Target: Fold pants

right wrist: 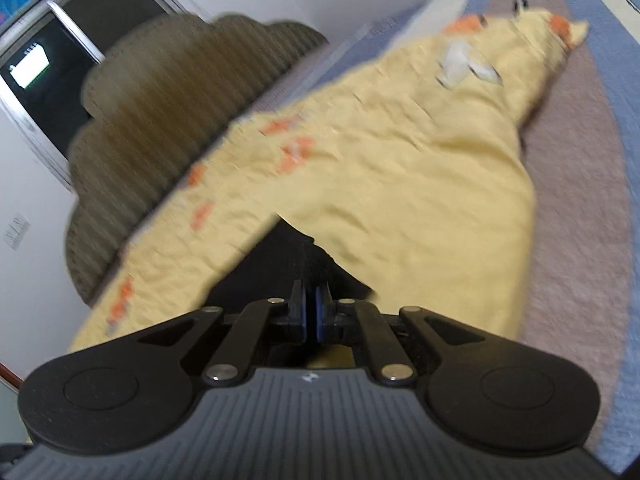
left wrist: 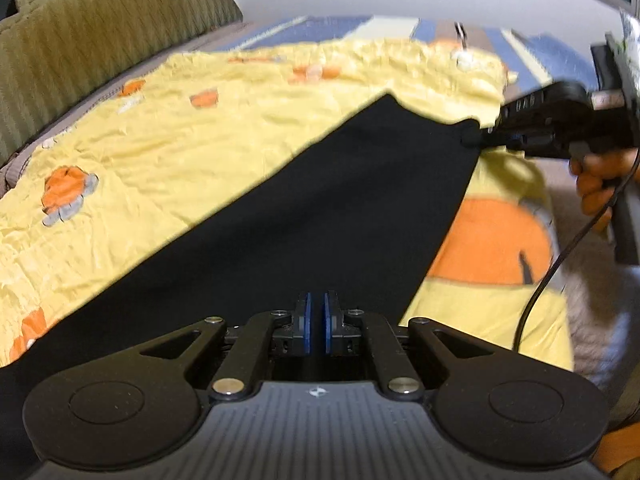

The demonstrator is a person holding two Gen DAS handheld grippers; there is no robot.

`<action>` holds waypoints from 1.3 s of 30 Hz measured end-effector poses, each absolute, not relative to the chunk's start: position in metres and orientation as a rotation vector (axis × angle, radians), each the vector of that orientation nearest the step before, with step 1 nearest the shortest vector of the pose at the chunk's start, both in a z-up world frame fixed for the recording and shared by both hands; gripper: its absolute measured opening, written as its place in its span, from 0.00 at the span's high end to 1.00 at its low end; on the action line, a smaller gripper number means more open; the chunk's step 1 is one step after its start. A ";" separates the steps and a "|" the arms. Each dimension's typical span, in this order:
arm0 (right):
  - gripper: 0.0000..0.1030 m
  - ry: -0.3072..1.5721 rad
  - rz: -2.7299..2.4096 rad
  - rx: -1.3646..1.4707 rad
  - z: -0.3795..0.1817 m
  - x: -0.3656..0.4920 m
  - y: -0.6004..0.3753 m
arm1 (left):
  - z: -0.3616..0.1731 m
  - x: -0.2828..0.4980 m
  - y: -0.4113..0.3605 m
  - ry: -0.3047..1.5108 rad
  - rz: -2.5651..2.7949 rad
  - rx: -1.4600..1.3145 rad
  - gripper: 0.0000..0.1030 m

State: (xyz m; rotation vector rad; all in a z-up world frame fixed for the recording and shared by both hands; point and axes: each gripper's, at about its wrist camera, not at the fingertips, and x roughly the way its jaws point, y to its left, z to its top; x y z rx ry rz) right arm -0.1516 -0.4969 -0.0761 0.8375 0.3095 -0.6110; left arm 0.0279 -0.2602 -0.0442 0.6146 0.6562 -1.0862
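Observation:
The black pants point(left wrist: 320, 208) are held stretched above a yellow blanket with orange prints point(left wrist: 168, 144). My left gripper point(left wrist: 317, 322) is shut on the near edge of the pants. My right gripper shows in the left wrist view point(left wrist: 476, 136), shut on the far corner of the pants. In the right wrist view the right gripper point(right wrist: 310, 312) is shut on the pants point(right wrist: 288, 256), with the yellow blanket point(right wrist: 400, 168) beyond it. Both views are blurred.
A green corduroy scalloped headboard point(left wrist: 100, 36) stands at the left. A striped blue, brown and white cover point(right wrist: 580, 152) lies under the blanket. A window point(right wrist: 44, 68) is in the white wall. A cable point(left wrist: 552, 264) hangs from the right gripper.

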 end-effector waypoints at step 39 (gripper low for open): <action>0.62 0.587 -0.351 0.253 -0.032 0.024 -0.428 | -0.031 0.117 -0.079 0.681 -0.576 0.367 0.51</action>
